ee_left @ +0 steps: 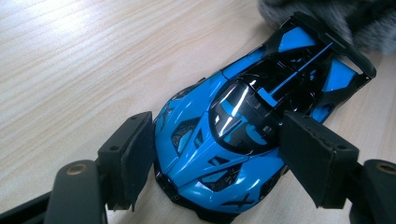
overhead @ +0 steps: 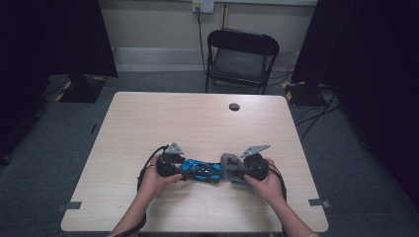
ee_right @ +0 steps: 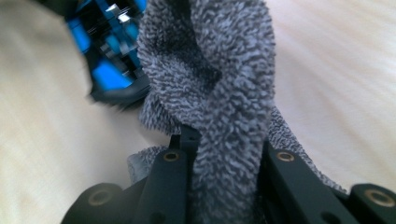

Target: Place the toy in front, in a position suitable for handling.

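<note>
A blue and black toy car (overhead: pixel 200 170) lies on the wooden table (overhead: pixel 197 123) near the front edge, between my two grippers. My left gripper (overhead: pixel 177 170) holds the car's nose: in the left gripper view the car (ee_left: pixel 233 135) sits between the two black pads (ee_left: pixel 135 149), which press on its sides, so the left gripper (ee_left: pixel 219 133) is shut on it. My right gripper (overhead: pixel 238 173) is shut on a grey fluffy cloth (overhead: pixel 228 162). In the right gripper view the cloth (ee_right: pixel 219 84) rises from the right gripper (ee_right: pixel 224 149) and touches the car's rear (ee_right: pixel 109 56).
A black folding chair (overhead: pixel 242 57) stands beyond the table's far edge. A round cable hole (overhead: pixel 234 106) sits near the far side of the tabletop. Tape marks (overhead: pixel 73 205) lie at the front corners. Dark curtains hang at both sides.
</note>
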`<action>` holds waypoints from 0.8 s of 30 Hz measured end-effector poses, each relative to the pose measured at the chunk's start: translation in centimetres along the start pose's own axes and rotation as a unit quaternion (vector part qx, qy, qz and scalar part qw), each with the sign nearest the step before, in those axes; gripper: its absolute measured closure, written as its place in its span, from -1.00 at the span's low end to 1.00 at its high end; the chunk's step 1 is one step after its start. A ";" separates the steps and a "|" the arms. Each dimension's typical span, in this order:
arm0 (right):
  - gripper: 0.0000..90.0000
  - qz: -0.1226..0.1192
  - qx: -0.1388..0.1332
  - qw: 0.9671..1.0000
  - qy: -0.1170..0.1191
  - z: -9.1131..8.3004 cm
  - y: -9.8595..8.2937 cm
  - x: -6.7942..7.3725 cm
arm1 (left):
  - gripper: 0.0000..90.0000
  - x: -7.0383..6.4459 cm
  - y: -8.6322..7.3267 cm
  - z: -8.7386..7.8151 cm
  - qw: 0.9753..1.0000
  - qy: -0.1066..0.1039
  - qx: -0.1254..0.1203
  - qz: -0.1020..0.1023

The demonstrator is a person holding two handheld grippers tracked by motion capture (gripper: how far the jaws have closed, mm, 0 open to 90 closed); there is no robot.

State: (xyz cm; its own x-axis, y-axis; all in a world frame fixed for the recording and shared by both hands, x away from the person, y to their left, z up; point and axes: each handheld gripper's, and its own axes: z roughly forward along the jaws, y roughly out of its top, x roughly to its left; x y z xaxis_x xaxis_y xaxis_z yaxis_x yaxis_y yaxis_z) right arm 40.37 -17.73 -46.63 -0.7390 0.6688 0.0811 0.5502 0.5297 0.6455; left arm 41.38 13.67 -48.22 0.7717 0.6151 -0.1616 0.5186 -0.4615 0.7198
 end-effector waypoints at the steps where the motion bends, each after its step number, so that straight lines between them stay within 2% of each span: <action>1: 0.70 0.004 -0.003 1.000 -0.003 0.0 0.0 -0.2 | -0.41 0.0 -0.1 0.0 1.000 0.000 -0.002 0.001; 2: 0.70 0.004 -0.005 1.000 0.002 -0.1 0.0 -0.3 | -0.41 0.0 -0.1 0.0 1.000 0.000 -0.005 -0.004; 5: 0.69 -0.025 0.007 1.000 -0.005 -1.0 -0.1 0.0 | -0.41 0.0 -0.2 0.0 1.000 -0.001 -0.006 -0.006; 6: 0.69 -0.032 0.006 0.999 0.004 -2.0 -0.2 0.2 | -0.41 0.0 -0.1 0.0 1.000 0.000 -0.002 -0.001; 7: 0.69 -0.032 0.006 0.999 0.004 -2.0 -0.2 0.2 | -0.41 0.0 -0.1 0.0 1.000 0.000 -0.002 -0.001; 9: 0.69 -0.045 0.006 0.999 0.024 -3.6 -0.7 0.9 | -0.40 -0.1 0.0 0.0 1.000 0.004 -0.001 0.000; 11: 0.69 -0.048 0.007 0.998 0.027 -3.9 -0.9 1.1 | -0.40 -0.2 0.0 0.0 1.000 0.005 -0.003 -0.001; 12: 0.69 -0.051 0.011 0.998 0.039 -4.1 -1.3 1.5 | -0.40 -0.1 -0.1 0.0 1.000 0.004 -0.003 0.000; 14: 0.69 -0.058 0.021 0.997 0.049 -3.8 -1.9 2.3 | -0.40 -0.1 -0.2 0.0 1.000 0.003 -0.006 -0.001; 17: 0.68 -0.068 0.032 0.996 0.045 -2.5 -2.0 3.1 | -0.40 -0.1 -0.4 -0.1 1.000 0.004 -0.011 -0.004; 21: 0.69 -0.061 0.031 0.997 0.032 -0.7 -1.0 2.9 | -0.39 -0.3 -0.2 -0.2 1.000 0.012 -0.008 -0.001; 24: 0.69 -0.058 0.028 0.998 0.017 -0.2 -0.1 2.5 | -0.39 -0.4 -0.1 -0.2 1.000 0.016 -0.003 0.006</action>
State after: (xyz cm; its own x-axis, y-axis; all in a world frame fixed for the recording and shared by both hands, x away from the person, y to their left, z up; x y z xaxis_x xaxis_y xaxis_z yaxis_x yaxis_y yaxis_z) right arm 38.35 -16.24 -46.37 -0.8108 0.5843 0.0347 0.4811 0.6315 0.6082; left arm 40.95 13.63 -48.09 0.7652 0.6300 -0.1322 0.5074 -0.4640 0.7261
